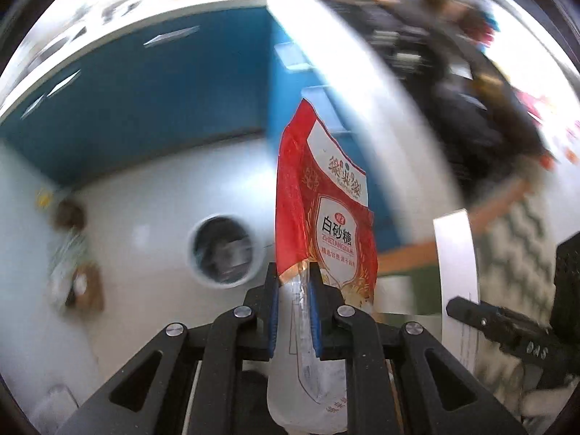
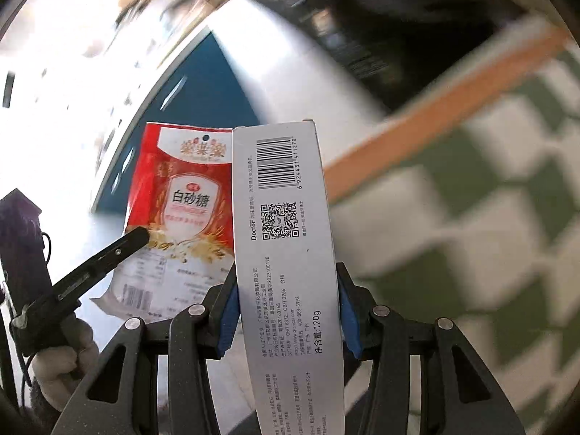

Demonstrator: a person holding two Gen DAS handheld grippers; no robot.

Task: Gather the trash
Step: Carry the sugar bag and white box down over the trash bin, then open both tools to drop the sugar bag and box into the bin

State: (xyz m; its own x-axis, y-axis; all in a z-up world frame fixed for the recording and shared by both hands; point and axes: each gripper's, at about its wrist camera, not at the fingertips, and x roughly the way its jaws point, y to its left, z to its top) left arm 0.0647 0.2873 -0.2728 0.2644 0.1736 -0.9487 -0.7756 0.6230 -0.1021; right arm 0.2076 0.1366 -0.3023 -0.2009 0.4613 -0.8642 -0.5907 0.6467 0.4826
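Observation:
My left gripper (image 1: 294, 272) is shut on an empty red and white sugar bag (image 1: 326, 210), which stands up from between the blue pads. My right gripper (image 2: 286, 272) is shut on a long white toothpaste box (image 2: 286, 224) with a barcode and QR code facing me. The right wrist view shows the sugar bag (image 2: 181, 195) just left of the box, with the left gripper (image 2: 139, 235) on its lower part. The left wrist view shows the white box (image 1: 456, 261) and the right gripper's finger (image 1: 467, 308) at the right. Both are held in the air.
A white surface with a round opening (image 1: 224, 250) lies below left, with blurred wrappers (image 1: 72, 261) at its left edge. A blue wall (image 1: 145, 108) stands behind. A green and white patterned mat with an orange border (image 2: 471, 181) lies to the right.

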